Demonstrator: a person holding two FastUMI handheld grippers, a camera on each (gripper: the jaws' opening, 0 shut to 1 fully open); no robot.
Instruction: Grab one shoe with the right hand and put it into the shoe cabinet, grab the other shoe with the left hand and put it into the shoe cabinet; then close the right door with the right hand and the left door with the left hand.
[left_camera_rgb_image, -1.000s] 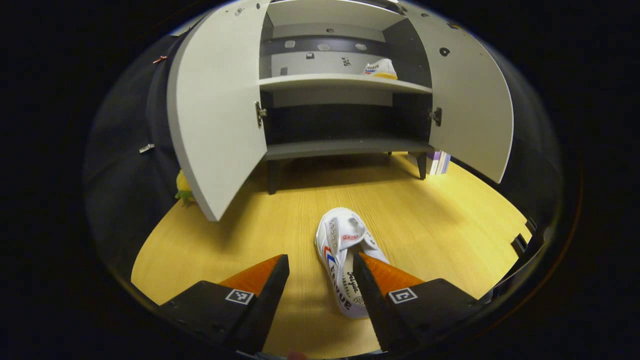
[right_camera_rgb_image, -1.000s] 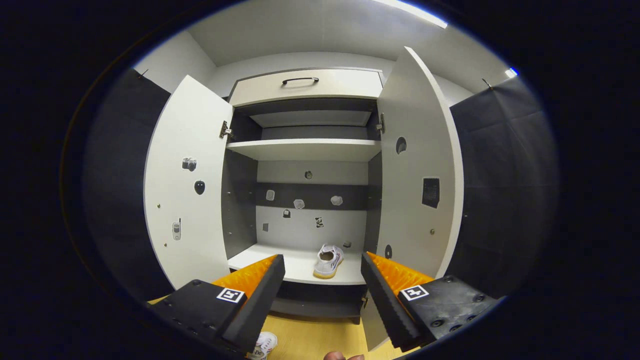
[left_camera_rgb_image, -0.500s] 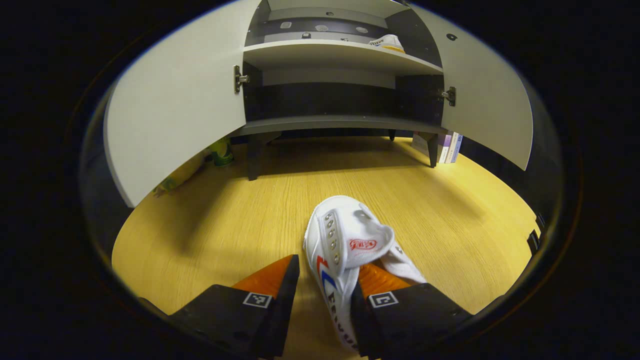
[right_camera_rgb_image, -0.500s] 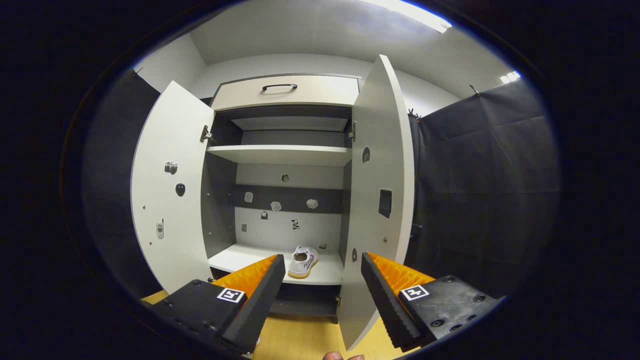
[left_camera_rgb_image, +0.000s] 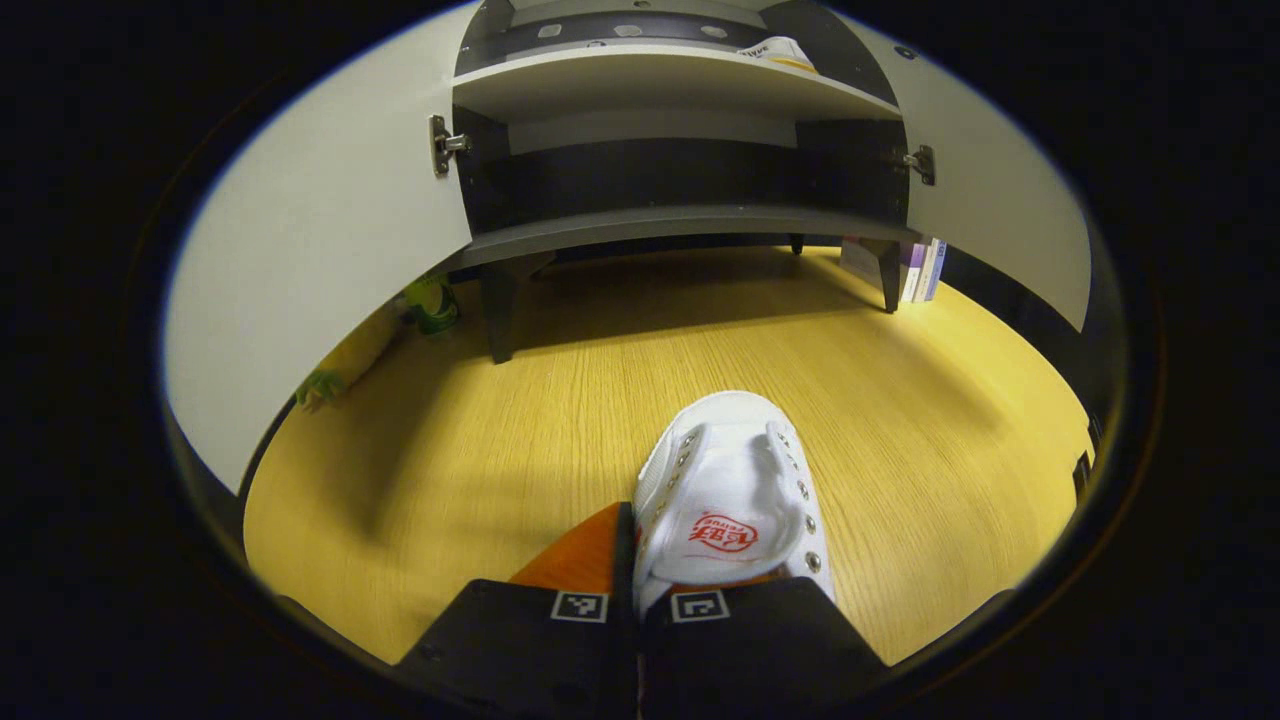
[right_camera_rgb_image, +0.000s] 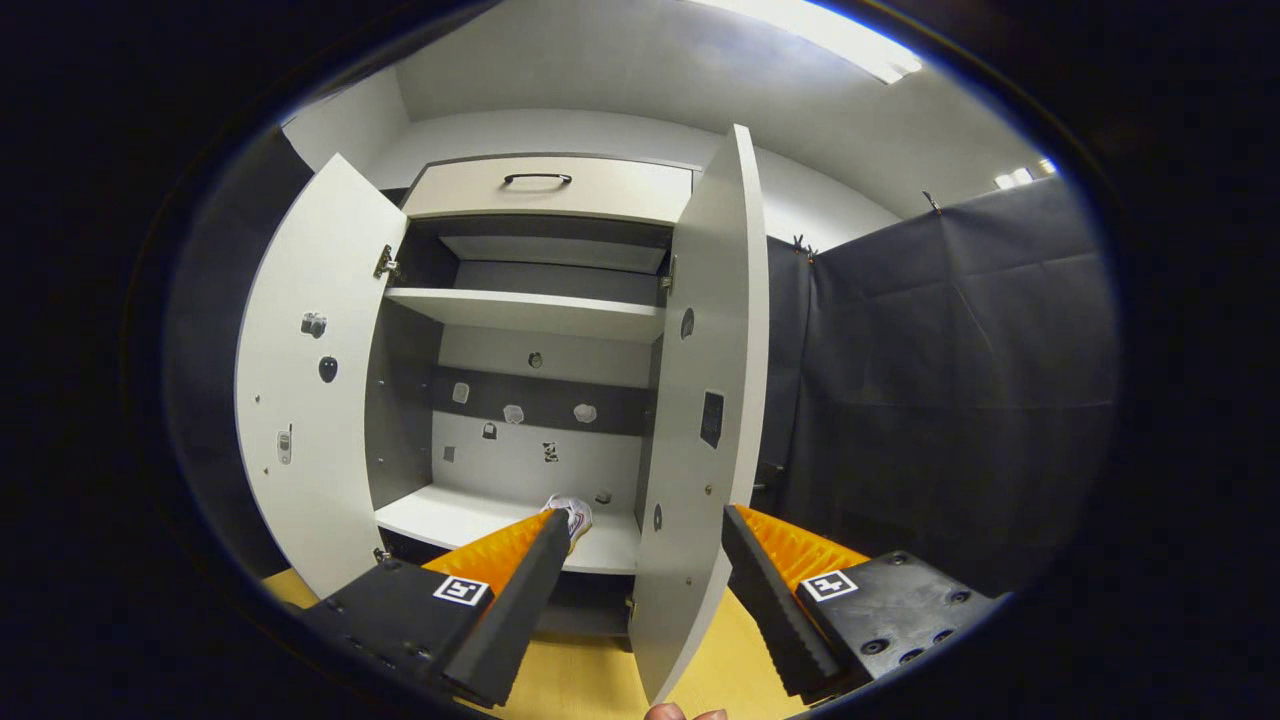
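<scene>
A white shoe (left_camera_rgb_image: 735, 490) with a red logo stands on the wooden floor (left_camera_rgb_image: 500, 430) in front of the shoe cabinet (left_camera_rgb_image: 680, 225). My left gripper (left_camera_rgb_image: 638, 590) is shut on the shoe's near side wall at the heel end. The other white shoe (left_camera_rgb_image: 780, 50) rests on the cabinet's middle shelf at the right; in the right gripper view that shoe (right_camera_rgb_image: 575, 512) peeks out behind one finger. Both doors stand open: the left door (right_camera_rgb_image: 310, 380) and the right door (right_camera_rgb_image: 705, 400). My right gripper (right_camera_rgb_image: 642, 518) hangs open before the right door's edge, holding nothing.
Books (left_camera_rgb_image: 920, 270) lean by the cabinet's right leg, and a green and yellow toy (left_camera_rgb_image: 425, 305) lies under the left door. A drawer with a dark handle (right_camera_rgb_image: 540, 180) tops the cabinet. Black cloth wall (right_camera_rgb_image: 950, 380) stands right of the cabinet.
My left gripper moved down onto the floor shoe and shut on its side; the shoe turned upright. My right gripper swung right, so the right door's edge now sits between its open fingers.
</scene>
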